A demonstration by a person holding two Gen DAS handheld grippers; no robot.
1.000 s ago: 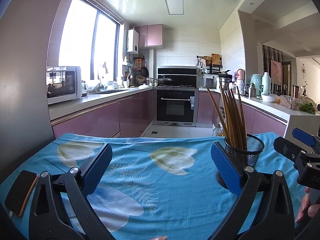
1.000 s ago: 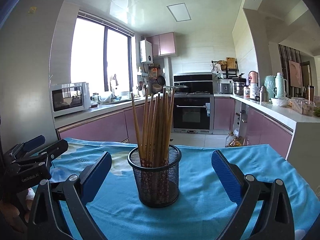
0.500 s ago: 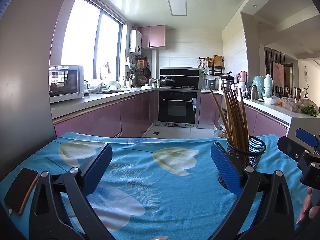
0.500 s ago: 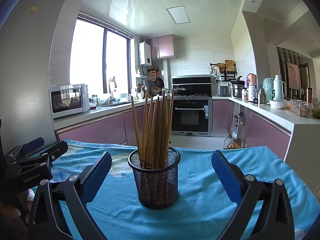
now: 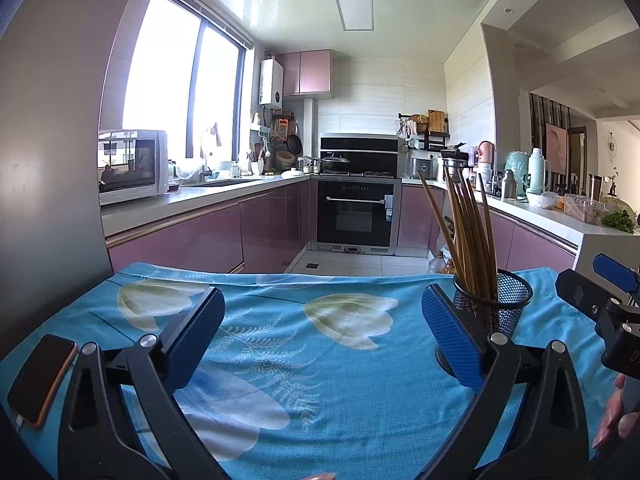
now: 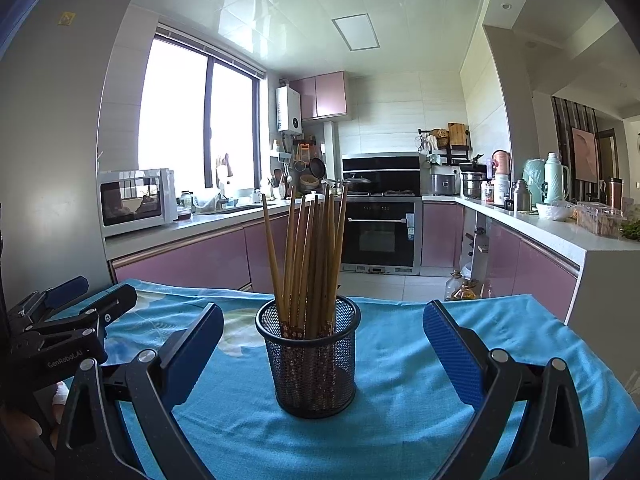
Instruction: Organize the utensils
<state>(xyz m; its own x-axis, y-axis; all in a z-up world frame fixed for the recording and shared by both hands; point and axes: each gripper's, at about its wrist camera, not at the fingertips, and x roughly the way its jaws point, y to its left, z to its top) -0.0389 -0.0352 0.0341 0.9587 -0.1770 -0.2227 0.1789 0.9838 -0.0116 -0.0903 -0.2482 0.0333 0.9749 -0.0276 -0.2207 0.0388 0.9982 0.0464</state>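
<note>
Fingers, your right gripper (image 6: 323, 354): blue pads spread wide, nothing between them but air; the mesh holder (image 6: 308, 356) stands on the cloth just ahead, centred in the gap, untouched.

Fingers, your left gripper (image 5: 323, 334): also spread wide, gripping nothing, held above the blue floral cloth (image 5: 312, 344) that covers the counter.

Mesh holder: black wire cup, upright, on the cloth. In your left view it sits behind the right-hand pad, partly hidden by it.

Chopsticks (image 6: 310, 256): a bundle of brown wooden sticks standing in the holder, fanned slightly, one leaning out to the left; patterned ends down inside the mesh.

Phone (image 5: 40, 384): dark screen, orange case, lying flat at the cloth's left edge, well apart from the holder.

Your other gripper shows at the outer edge of each view, near the holder, not touching it.
</note>
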